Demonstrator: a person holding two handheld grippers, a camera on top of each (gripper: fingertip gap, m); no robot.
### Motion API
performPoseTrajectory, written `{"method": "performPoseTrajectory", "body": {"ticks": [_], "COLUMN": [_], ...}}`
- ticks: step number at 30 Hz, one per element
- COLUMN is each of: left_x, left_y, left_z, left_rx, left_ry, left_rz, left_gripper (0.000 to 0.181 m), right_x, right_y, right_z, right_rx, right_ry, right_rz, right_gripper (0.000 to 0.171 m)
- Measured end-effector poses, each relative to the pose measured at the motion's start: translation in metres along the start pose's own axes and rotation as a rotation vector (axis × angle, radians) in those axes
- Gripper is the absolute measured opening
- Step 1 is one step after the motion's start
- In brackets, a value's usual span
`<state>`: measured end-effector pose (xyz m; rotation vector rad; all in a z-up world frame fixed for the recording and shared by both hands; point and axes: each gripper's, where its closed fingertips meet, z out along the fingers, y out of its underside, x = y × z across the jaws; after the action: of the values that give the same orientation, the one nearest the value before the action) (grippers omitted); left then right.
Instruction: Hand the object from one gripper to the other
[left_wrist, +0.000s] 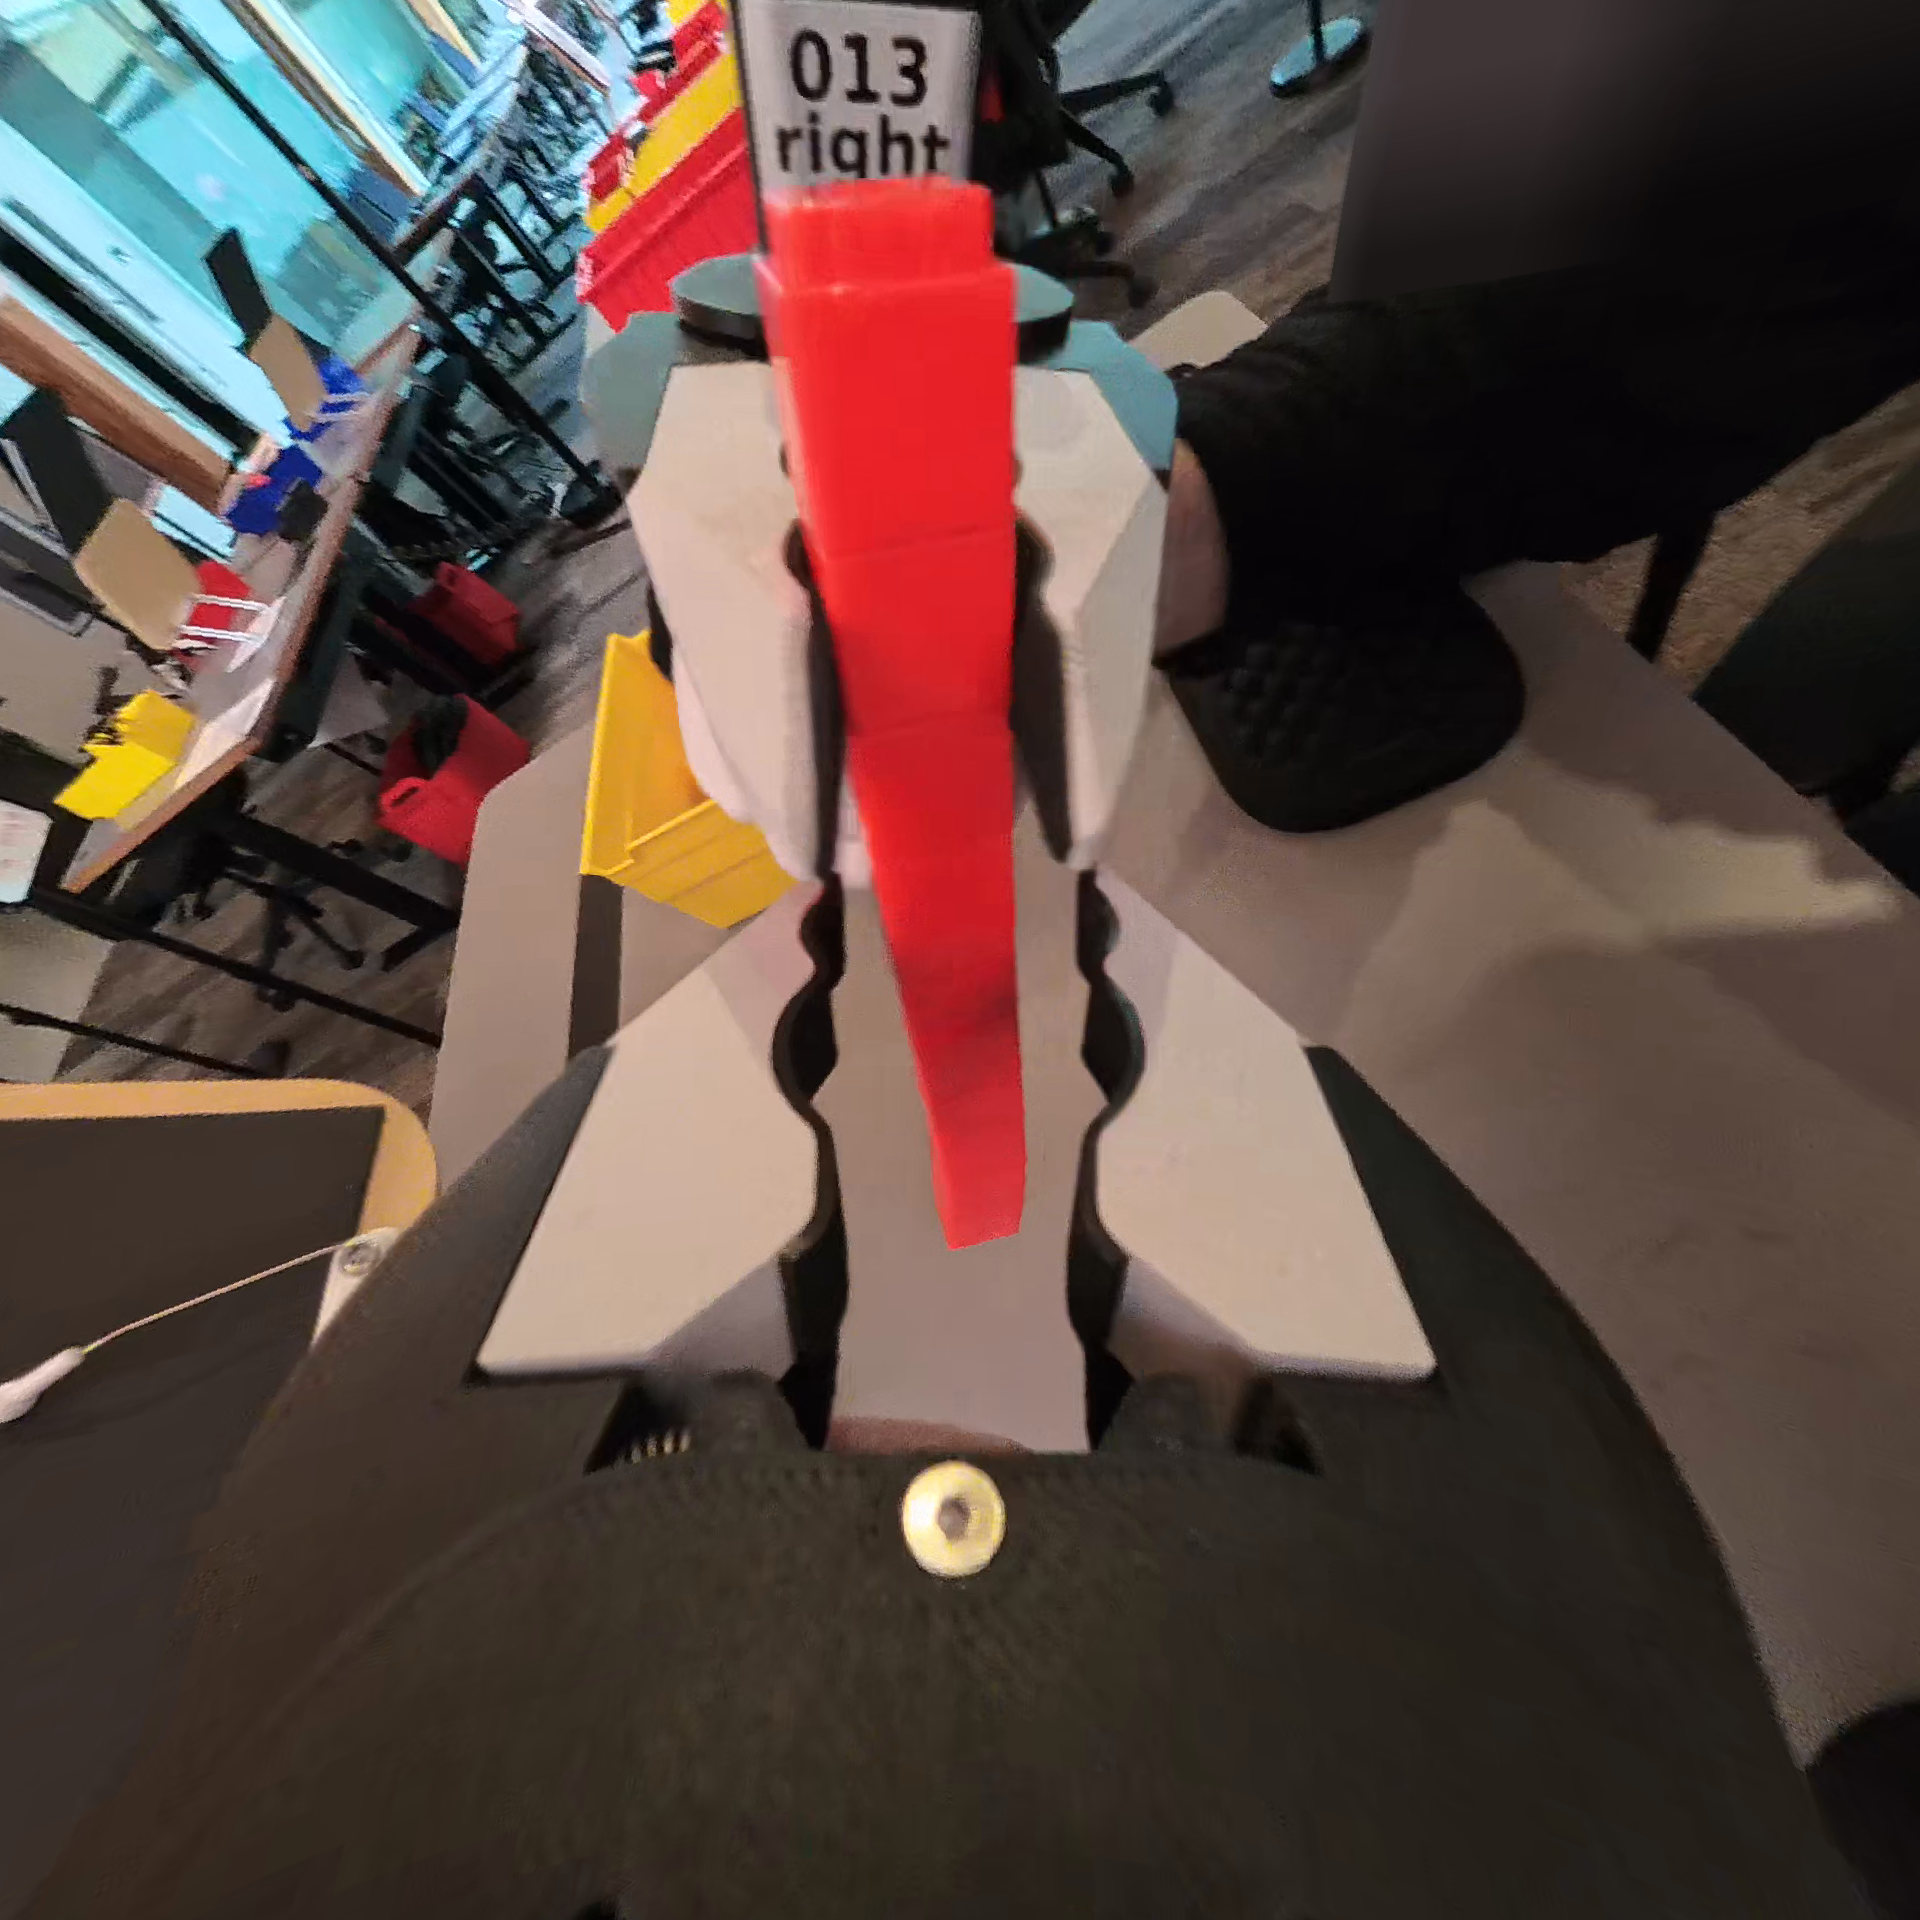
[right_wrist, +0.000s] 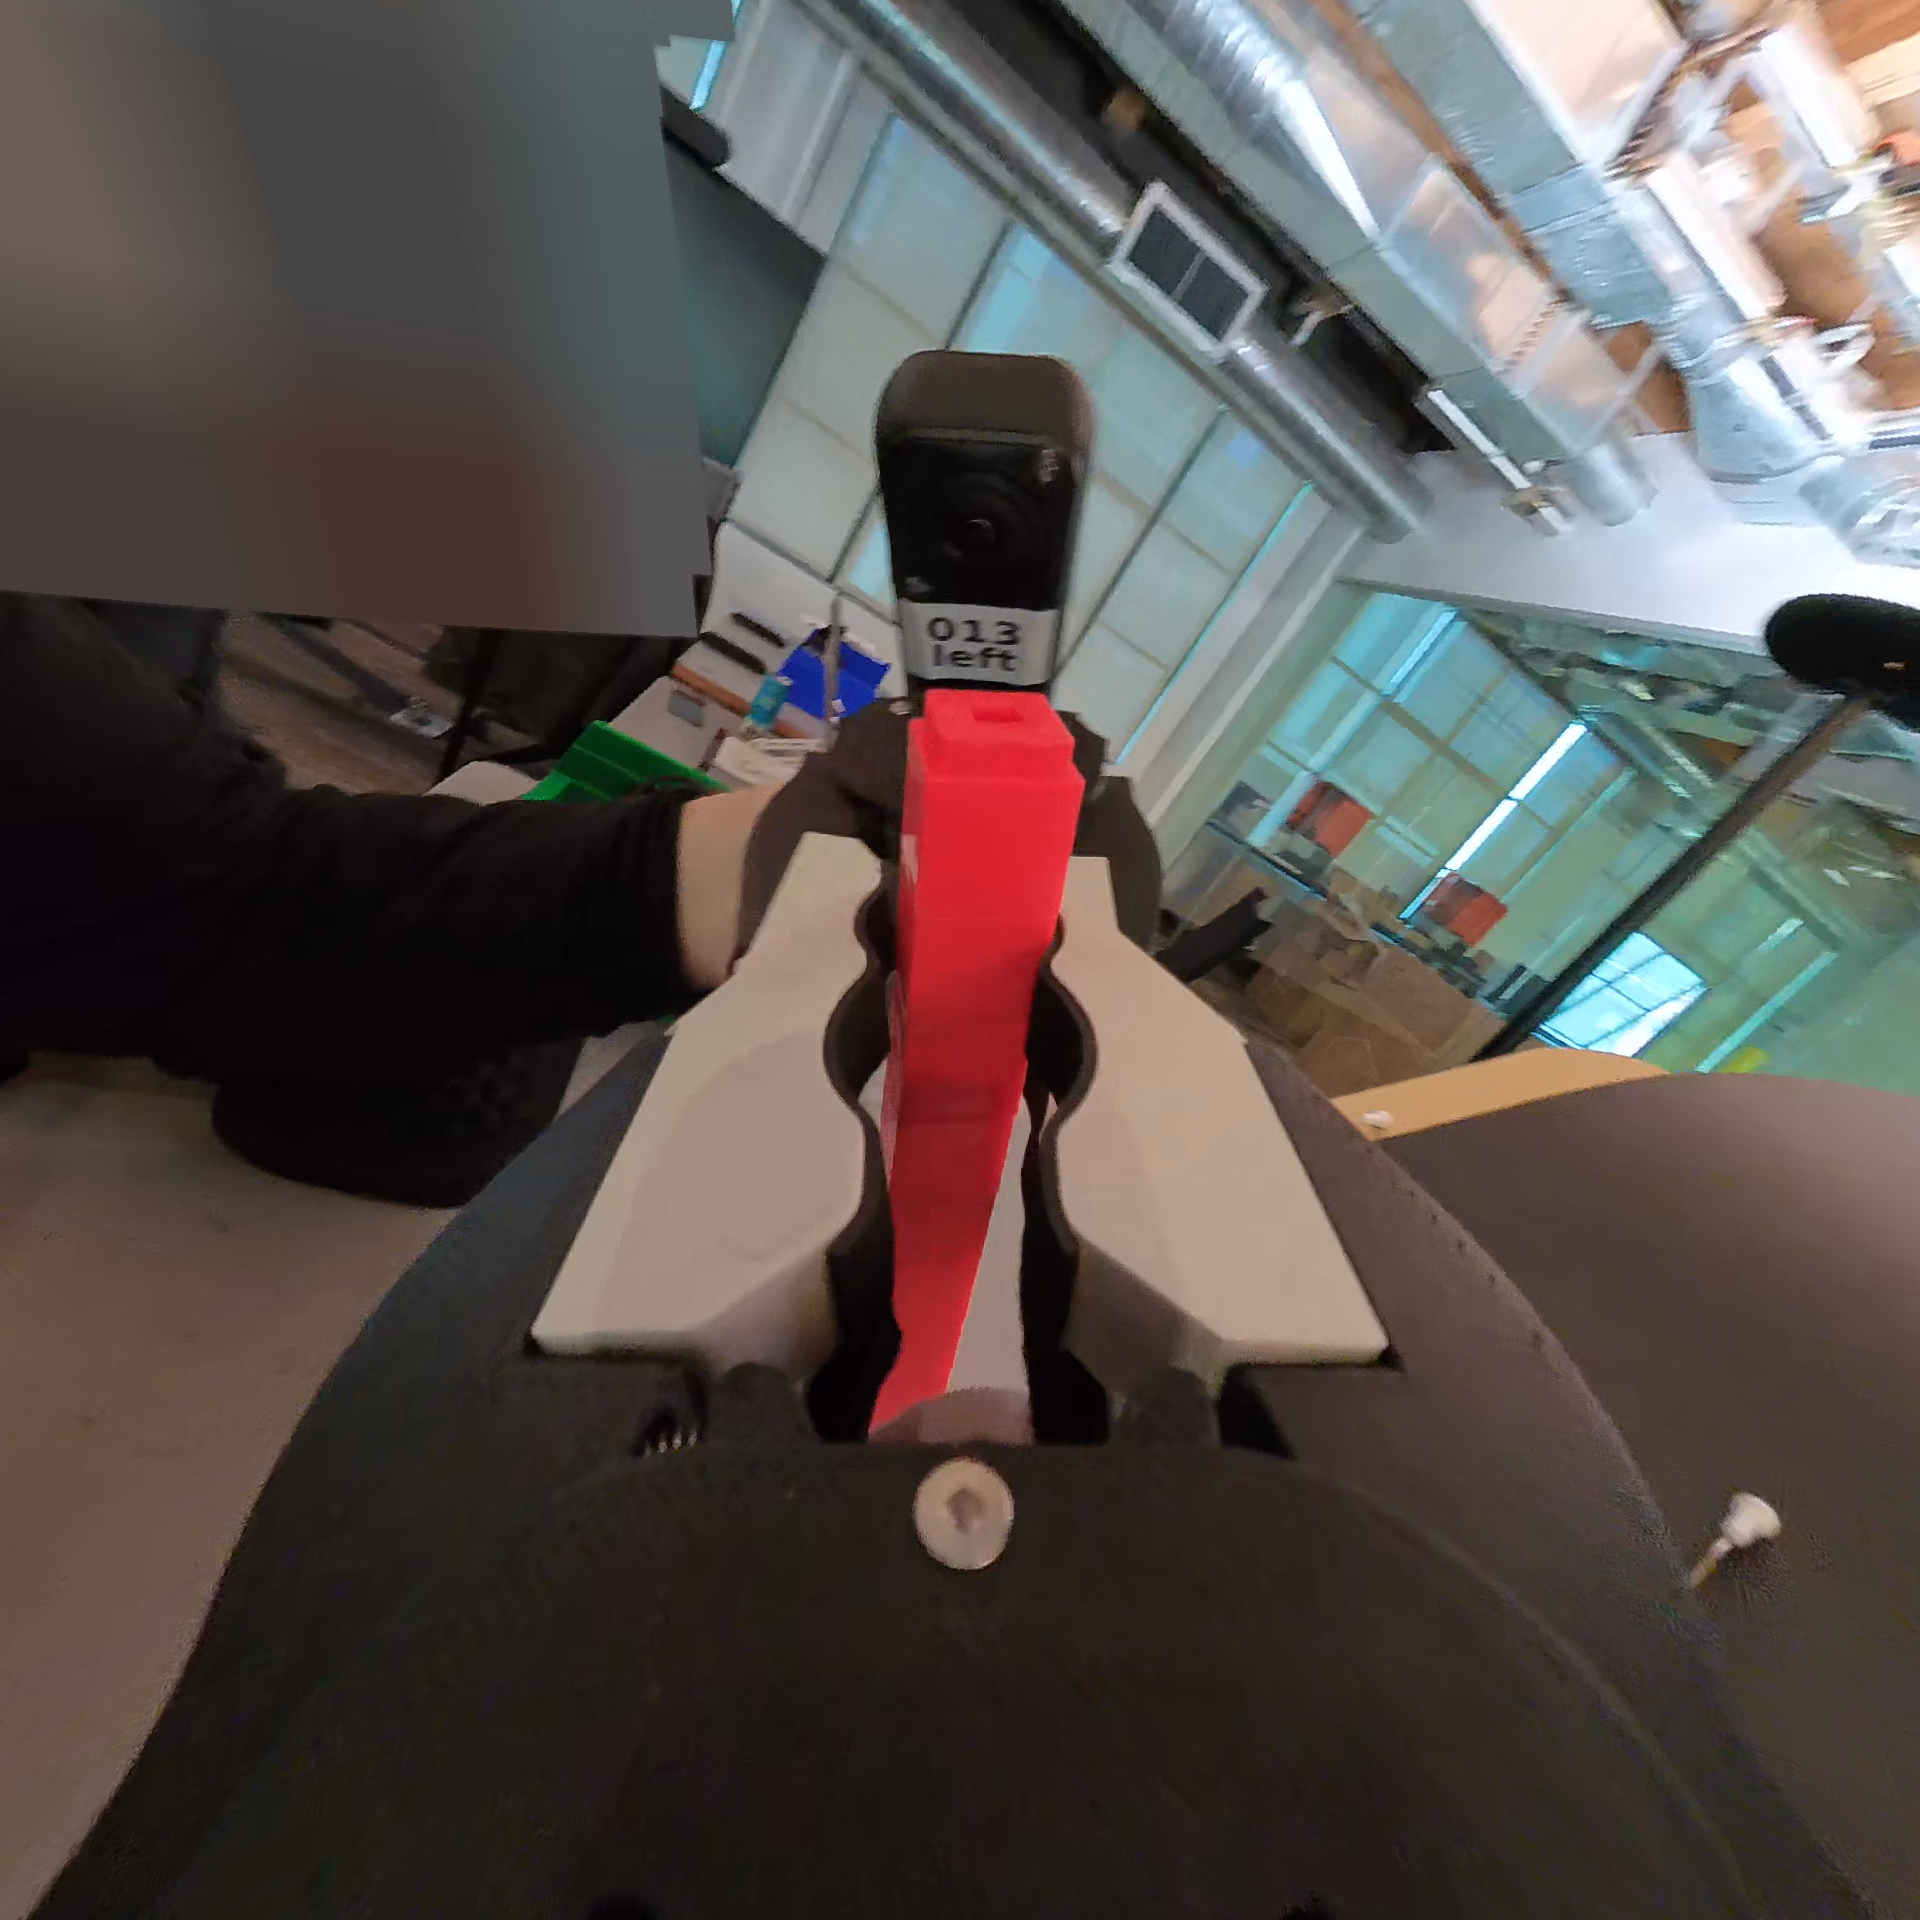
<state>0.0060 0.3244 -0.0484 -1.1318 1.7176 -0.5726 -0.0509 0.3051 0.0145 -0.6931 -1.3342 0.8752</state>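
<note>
1. The right gripper's (right_wrist: 961, 1039) black pads press on both sides of the red bar (right_wrist: 966, 1039), so we read it as clamped on the bar.
2. The left gripper (left_wrist: 956, 935) has a narrow opening. Its fingers (left_wrist: 686, 1174) straddle the free end of the bar (left_wrist: 935, 831), with a gap showing on either side, so it is not gripping.
3. The bar hangs in the air above the grey worktop (left_wrist: 1455, 1039). It runs straight from one gripper into the other, and the two sets of fingertips nearly meet.
4. We judge the handover about half done. The grippers are lined up and the bar is inserted, but the left fingers have yet to close and the right ones have yet to let go.
5. Only the left wrist view shows the free end of the bar, the gaps beside it and the right gripper (left_wrist: 951, 831) clamping farther along. It also shows a yellow bin (left_wrist: 644, 810) by the worktop's far left edge.
6. Only the right wrist view shows how deep the bar sits in the right gripper. It also shows the left gripper (right_wrist: 977, 914), its camera (right_wrist: 977, 499) and the black sleeve (right_wrist: 416, 904) behind it.
</note>
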Motion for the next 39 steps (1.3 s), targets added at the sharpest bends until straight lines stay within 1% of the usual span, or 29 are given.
{"method": "performPoseTrajectory", "body": {"ticks": [2, 4, 5, 6, 7, 8, 9, 11, 13, 17, 18, 20, 23, 25, 29, 32, 37, 39], "left_x": [-0.007, -0.012, -0.014, -0.018, -0.024, -0.025, -0.023, -0.026, -0.027, -0.035, -0.035, -0.04, -0.048, -0.05, -0.05, -0.049, -0.045, -0.046], "left_y": [0.001, 0.002, 0.002, 0.002, 0.0, -0.001, -0.003, -0.002, 0.003, 0.02, 0.023, 0.032, 0.052, 0.059, 0.065, 0.069, 0.076, 0.078], "left_z": [0.0, 0.005, 0.008, 0.01, 0.013, 0.015, 0.018, 0.018, 0.014, 0.0, -0.004, -0.012, -0.027, -0.033, -0.039, -0.039, -0.035, -0.034], "left_rx": [-0.005, -0.017, -0.017, -0.017, -0.009, 0.006, 0.023, 0.026, -0.013, -0.17, -0.208, -0.291, -0.45, -0.513, -0.579, -0.623, -0.693, -0.702], "left_ry": [-0.044, -0.078, -0.091, -0.116, -0.15, -0.152, -0.135, -0.143, -0.151, -0.219, -0.231, -0.275, -0.339, -0.355, -0.371, -0.371, -0.352, -0.351], "left_rz": [0.0, 0.011, 0.021, 0.038, 0.053, 0.053, 0.049, 0.053, 0.058, 0.108, 0.117, 0.139, 0.169, 0.177, 0.192, 0.202, 0.225, 0.223], "left_gripper": [0.057, 0.065, 0.062, 0.051, 0.035, 0.025, 0.02, 0.019, 0.019, 0.019, 0.018, 0.018, 0.018, 0.019, 0.019, 0.019, 0.019, 0.019], "right_x": [0.01, 0.015, 0.015, 0.015, 0.015, 0.015, 0.015, 0.015, 0.015, 0.015, 0.015, 0.018, 0.018, 0.018, 0.021, 0.019, 0.013, 0.013], "right_y": [-0.003, -0.007, -0.009, -0.01, -0.012, -0.013, -0.013, -0.012, -0.008, 0.002, 0.004, 0.006, 0.013, 0.021, 0.037, 0.045, 0.064, 0.066], "right_z": [-0.003, -0.006, -0.006, -0.007, -0.007, -0.007, -0.007, -0.007, -0.005, -0.001, 0.0, -0.001, 0.0, 0.001, -0.003, -0.006, -0.008, -0.009], "right_rx": [0.026, 0.059, 0.07, 0.079, 0.086, 0.086, 0.084, 0.076, 0.061, 0.004, -0.014, -0.047, -0.137, -0.218, -0.393, -0.485, -0.628, -0.649], "right_ry": [0.053, 0.083, 0.087, 0.09, 0.096, 0.099, 0.097, 0.107, 0.106, 0.12, 0.123, 0.147, 0.153, 0.155, 0.164, 0.143, 0.105, 0.1], "right_rz": [0.012, 0.016, 0.016, 0.013, 0.008, 0.003, -0.002, -0.018, -0.014, -0.04, -0.049, -0.096, -0.175, -0.245, -0.366, -0.443, -0.501, -0.497], "right_gripper": [0.019, 0.019, 0.019, 0.019, 0.019, 0.019, 0.019, 0.019, 0.019, 0.021, 0.022, 0.031, 0.034, 0.034, 0.03, 0.026, 0.02, 0.02]}}
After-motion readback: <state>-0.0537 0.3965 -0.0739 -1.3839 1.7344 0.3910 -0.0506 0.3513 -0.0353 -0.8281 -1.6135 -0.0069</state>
